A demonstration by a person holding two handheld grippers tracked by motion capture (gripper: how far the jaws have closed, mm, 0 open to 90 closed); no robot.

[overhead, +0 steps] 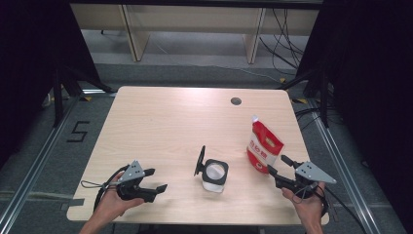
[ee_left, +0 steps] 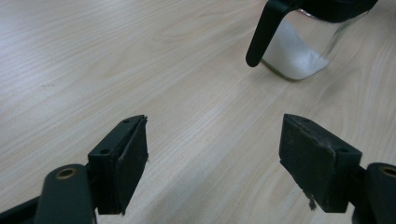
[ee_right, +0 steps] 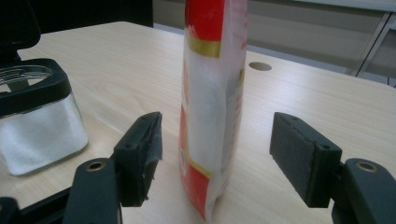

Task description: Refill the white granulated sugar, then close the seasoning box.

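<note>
A red and white stand-up pouch (overhead: 263,145) stands upright on the right part of the wooden table (overhead: 165,122). My right gripper (overhead: 277,164) is open just in front of it. In the right gripper view the pouch (ee_right: 212,102) stands between the jaws of the right gripper (ee_right: 217,135), with a gap on each side. A square glass jar (overhead: 215,176) holding white granules, its black lid flipped up, sits at the table's front middle. My left gripper (overhead: 157,179) is open at the front left with nothing between its jaws, pointing toward the jar (ee_left: 299,58).
A round cable hole (overhead: 236,101) lies near the table's far edge. Beyond the table stand pale desk legs and loose cables on a grey floor. Black curtains hang at both sides. The jar (ee_right: 37,126) stands left of the pouch.
</note>
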